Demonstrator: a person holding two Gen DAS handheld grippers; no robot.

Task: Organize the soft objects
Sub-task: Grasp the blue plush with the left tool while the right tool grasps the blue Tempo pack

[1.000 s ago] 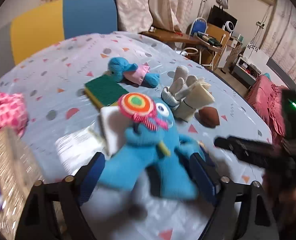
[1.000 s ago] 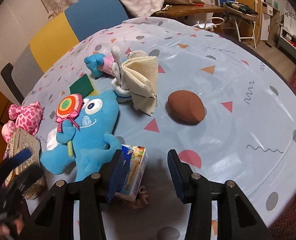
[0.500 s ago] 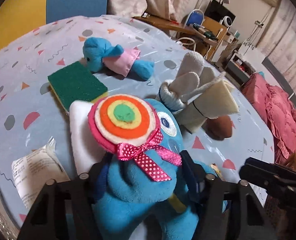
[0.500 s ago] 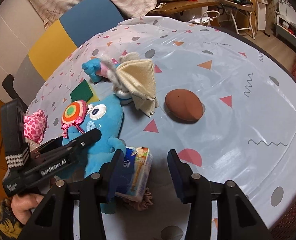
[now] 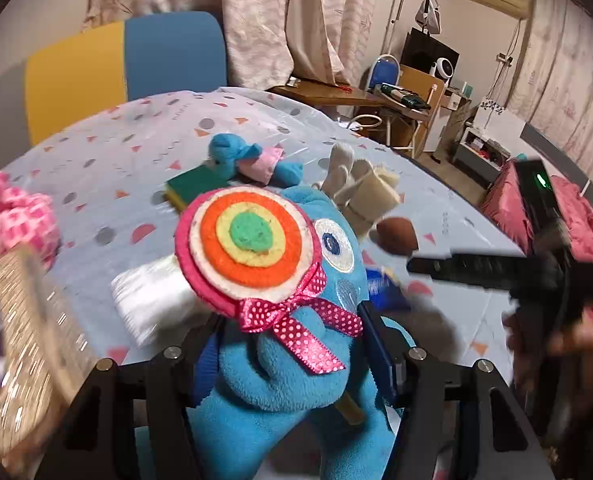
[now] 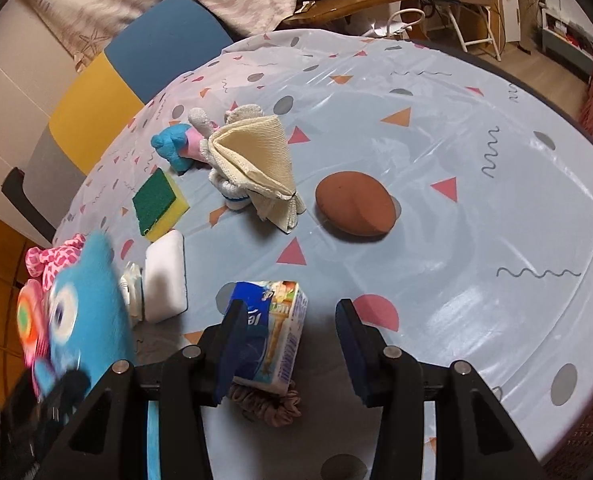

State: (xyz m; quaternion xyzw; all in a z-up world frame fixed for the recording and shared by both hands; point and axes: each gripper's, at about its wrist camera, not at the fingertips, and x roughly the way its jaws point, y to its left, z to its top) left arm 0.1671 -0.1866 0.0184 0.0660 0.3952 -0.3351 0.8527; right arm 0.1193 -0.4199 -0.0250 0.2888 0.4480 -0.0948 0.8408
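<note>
My left gripper (image 5: 292, 344) is shut on a blue plush toy (image 5: 336, 248) that carries a felt lollipop (image 5: 252, 240) with a pink dotted bow. Its pads squeeze the body, and the toy is up off the table. In the right wrist view the same toy (image 6: 88, 292) shows blurred at the left edge. My right gripper (image 6: 290, 310) hangs open over the table near the front edge. A small drink carton (image 6: 284, 344) lies against its left finger, not pinched. A brown scrunchie (image 6: 268, 404) lies under the carton.
On the patterned tablecloth (image 6: 456, 160) lie a brown oval pad (image 6: 354, 208), a cream cloth bundled with a glove (image 6: 256, 164), a small blue plush in pink (image 6: 176, 146), a green-yellow sponge (image 6: 158, 204), a white sponge (image 6: 164, 280) and a pink plush (image 6: 54, 258). A glittery gold box (image 5: 16, 340) stands at left.
My left gripper closed on the blue plush toy and lifted it off the table toward the left, uncovering the white sponge. The right gripper stayed over the carton.
</note>
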